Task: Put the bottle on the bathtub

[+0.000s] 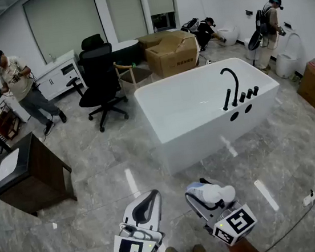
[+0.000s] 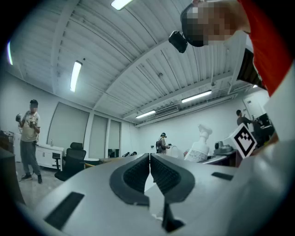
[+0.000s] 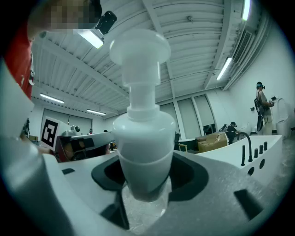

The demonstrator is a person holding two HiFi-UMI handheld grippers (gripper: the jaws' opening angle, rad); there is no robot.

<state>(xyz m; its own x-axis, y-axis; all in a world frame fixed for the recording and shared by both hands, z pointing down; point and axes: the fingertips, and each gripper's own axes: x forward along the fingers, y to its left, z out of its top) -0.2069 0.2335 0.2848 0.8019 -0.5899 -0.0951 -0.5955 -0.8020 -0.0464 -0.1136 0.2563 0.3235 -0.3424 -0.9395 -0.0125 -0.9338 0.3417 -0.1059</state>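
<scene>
Bright, even light from ceiling strip lamps; white glare streaks on the glossy floor (toward 5 and 7 o'clock). Edges fisheye-bent, corners dark.

Glossy bathtub, matt plastic bottle

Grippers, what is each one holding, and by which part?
The right gripper clamps the white pump bottle around its body, below the pump. The left gripper is shut on nothing.

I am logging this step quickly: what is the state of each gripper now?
Left gripper: closed, empty.
Right gripper: closed on the white pump bottle.
</scene>
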